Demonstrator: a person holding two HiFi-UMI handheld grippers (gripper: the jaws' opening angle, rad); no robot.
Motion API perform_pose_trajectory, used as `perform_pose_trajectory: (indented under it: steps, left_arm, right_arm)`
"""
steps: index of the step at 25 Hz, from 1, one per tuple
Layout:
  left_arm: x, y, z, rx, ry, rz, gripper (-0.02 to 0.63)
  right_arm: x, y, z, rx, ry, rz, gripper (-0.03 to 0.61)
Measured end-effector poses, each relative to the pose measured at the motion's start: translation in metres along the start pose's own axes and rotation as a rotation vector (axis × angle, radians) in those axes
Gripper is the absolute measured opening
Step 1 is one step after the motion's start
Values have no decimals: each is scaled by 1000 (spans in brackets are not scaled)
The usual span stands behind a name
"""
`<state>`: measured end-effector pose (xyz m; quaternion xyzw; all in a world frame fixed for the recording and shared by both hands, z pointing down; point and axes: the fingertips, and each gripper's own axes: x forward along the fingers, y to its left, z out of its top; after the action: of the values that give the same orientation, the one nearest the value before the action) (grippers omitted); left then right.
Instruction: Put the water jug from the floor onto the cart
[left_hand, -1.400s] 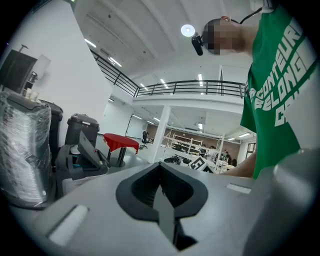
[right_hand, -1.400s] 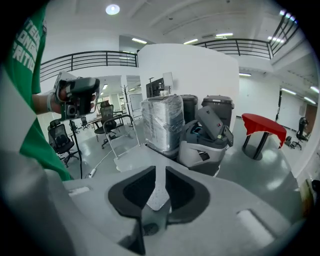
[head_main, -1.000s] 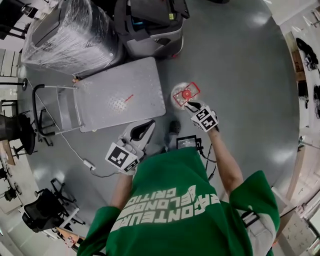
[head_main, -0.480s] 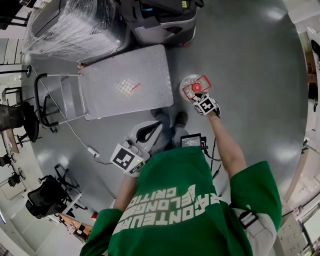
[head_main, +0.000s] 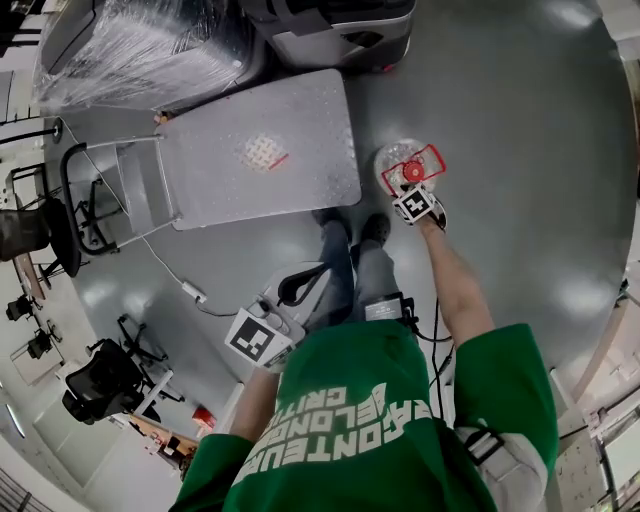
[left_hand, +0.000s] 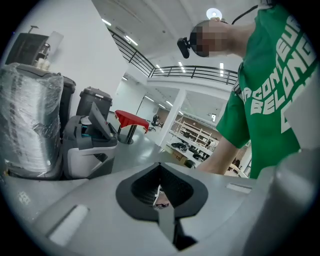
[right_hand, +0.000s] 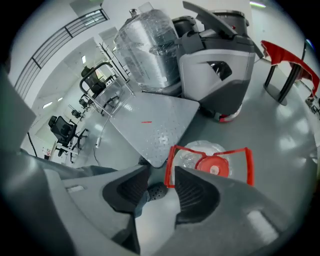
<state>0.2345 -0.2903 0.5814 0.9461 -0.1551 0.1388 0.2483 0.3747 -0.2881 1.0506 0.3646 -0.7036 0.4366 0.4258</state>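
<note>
Red-handled water jug (head_main: 400, 158) is standing on the floor (head_main: 500, 120) just beside the cart (head_main: 300, 180). Right gripper (right_hand: 159, 189) is hanging above it, and its jaws have just been opening, wide and empty — they should be straddling the handle (right_hand: 168, 167) squarely before closing. Left gripper (left_hand: 161, 195) is idling, jaws together, empty.

Open floor (head_main: 520, 140) beyond jug (head_main: 398, 158), cart (head_main: 300, 175) alongside

Near side of the water jug (right_hand: 200, 152) behind the right claw (right_hand: 162, 171); wrapped machine (head_main: 140, 45) partly off-frame.
</note>
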Motion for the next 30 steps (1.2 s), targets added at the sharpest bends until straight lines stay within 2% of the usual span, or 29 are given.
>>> perform_pose_trajectory:
  steps: [3, 5, 17, 18, 20, 23, 30]
  left_arm:
    - [-5, 5, -18, -32, 25, 21, 14]
    - [-7, 12, -31, -54, 36, 38, 14]
    - [-11, 37, -74, -135, 76, 87, 14]
    - [-11, 37, -76, -137, 78, 87, 14]
    - [-9, 39, -78, -139, 77, 92, 14]
    - [-7, 39, -73, -141, 65, 95, 14]
    - [-5, 28, -60, -123, 44, 72, 14]
  right_arm:
    - [25, -5, -30, 27, 128, -6, 166]
    - [38, -12, -36, 29, 164, -17, 166]
    - [99, -24, -22, 61, 204, -39, 160]
    - [100, -25, -23, 60, 208, -44, 138]
    - [103, -25, -22, 78, 201, -23, 21]
    - [104, -14, -17, 108, 159, 53, 8]
    - [84, -19, -26, 86, 174, 58, -2]
